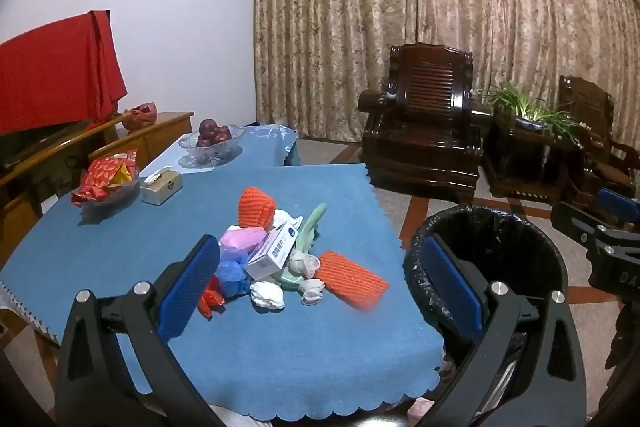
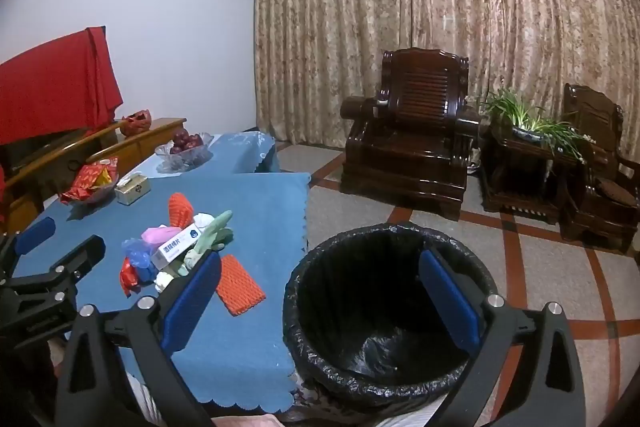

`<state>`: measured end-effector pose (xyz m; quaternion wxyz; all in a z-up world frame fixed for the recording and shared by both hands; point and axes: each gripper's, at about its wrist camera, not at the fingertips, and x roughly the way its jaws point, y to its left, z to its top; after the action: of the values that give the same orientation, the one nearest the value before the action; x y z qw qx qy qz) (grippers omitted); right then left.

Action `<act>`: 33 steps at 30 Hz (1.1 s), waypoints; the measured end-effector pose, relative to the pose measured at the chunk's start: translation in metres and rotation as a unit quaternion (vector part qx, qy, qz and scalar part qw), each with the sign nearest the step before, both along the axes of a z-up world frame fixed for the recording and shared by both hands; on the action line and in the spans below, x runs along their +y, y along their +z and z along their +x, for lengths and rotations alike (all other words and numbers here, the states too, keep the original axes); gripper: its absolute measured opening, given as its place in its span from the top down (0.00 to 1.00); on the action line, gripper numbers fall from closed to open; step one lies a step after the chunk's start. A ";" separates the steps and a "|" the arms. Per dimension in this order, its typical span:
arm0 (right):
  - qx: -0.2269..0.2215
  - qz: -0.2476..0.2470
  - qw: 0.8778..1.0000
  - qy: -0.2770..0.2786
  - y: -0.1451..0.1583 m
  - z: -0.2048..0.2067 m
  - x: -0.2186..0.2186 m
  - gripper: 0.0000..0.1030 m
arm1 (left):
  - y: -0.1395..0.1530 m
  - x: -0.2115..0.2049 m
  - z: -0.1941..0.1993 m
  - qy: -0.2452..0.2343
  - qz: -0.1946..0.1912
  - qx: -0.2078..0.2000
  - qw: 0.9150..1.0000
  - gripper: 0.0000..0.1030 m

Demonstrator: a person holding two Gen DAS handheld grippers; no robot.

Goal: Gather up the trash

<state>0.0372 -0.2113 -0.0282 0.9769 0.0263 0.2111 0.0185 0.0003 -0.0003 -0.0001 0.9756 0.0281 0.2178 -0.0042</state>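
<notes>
Blue cloth with a scalloped edge covers the counter [image 1: 280,347], and the trash sits heaped near its middle: a white carton [image 1: 272,247] with printed lettering, a pink packet [image 1: 244,239], a crumpled blue bag [image 1: 232,269], red wrappers [image 1: 210,299], white wads of paper [image 1: 268,293], a pale green strip [image 1: 310,227] and two orange foam nets, one standing at the back of the heap [image 1: 256,205] and one lying flat [image 1: 352,283] just beside it toward the bin.

Farther back on the counter stand a tissue box [image 1: 162,185], a dish of red packets [image 1: 106,179] and a glass bowl [image 1: 210,143] holding dark red fruit. A wooden sideboard [image 1: 160,131] with a red cloth [image 1: 56,83] draped above it runs along the wall on the left. Patterned curtains [image 1: 400,7] hang behind, with two dark wooden armchairs [image 1: 424,119] and a potted plant [image 1: 532,111] between them.

A round bin [image 2: 384,307] lined with a black bag stands on the tiled floor just beside the counter's edge; only the crumpled liner shows inside it.

The left hand-held gripper [image 1: 320,287] hangs over the near side of the heap, its jaws spread wide with nothing between the blue pads. The right hand-held gripper [image 2: 320,299] hangs over the bin's rim, likewise wide apart and holding nothing.
</notes>
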 end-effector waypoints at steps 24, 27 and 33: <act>0.001 0.002 1.000 0.001 -0.001 0.001 -0.002 0.06 | 0.000 0.000 0.000 0.001 -0.003 -0.001 1.000 0.05; 0.002 0.001 1.000 0.000 -0.002 0.001 -0.002 0.06 | 0.000 0.000 0.000 0.001 -0.003 -0.001 1.000 0.05; 0.001 0.002 1.000 0.000 -0.002 0.001 -0.001 0.06 | 0.000 0.000 0.000 0.001 -0.003 0.000 1.000 0.05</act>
<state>0.0382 -0.2125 -0.0305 0.9766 0.0278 0.2125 0.0187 0.0008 0.0001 -0.0003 0.9757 0.0246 0.2178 -0.0044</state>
